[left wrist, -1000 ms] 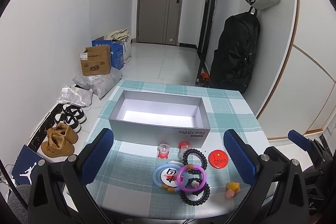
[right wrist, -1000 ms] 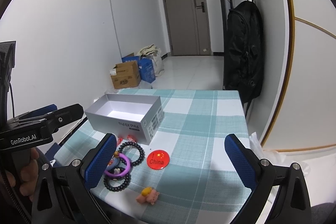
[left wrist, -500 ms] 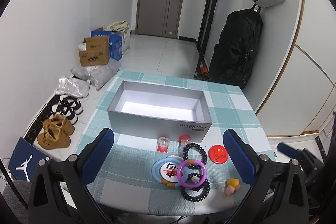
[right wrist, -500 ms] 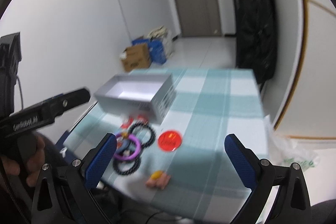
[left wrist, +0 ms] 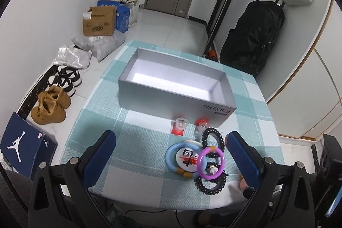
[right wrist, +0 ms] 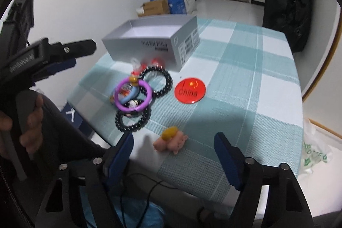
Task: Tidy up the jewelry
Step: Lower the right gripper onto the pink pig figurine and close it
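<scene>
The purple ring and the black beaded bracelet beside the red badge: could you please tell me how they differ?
The purple ring is smooth, glossy and carries a yellow bead; the black beaded bracelet is a string of dark beads. The ring sits on top of the pile, overlapping a blue ring and a second black bracelet; the beaded bracelet lies flat on the tablecloth. Both are closed loops of similar size, outside the grey box.
</scene>
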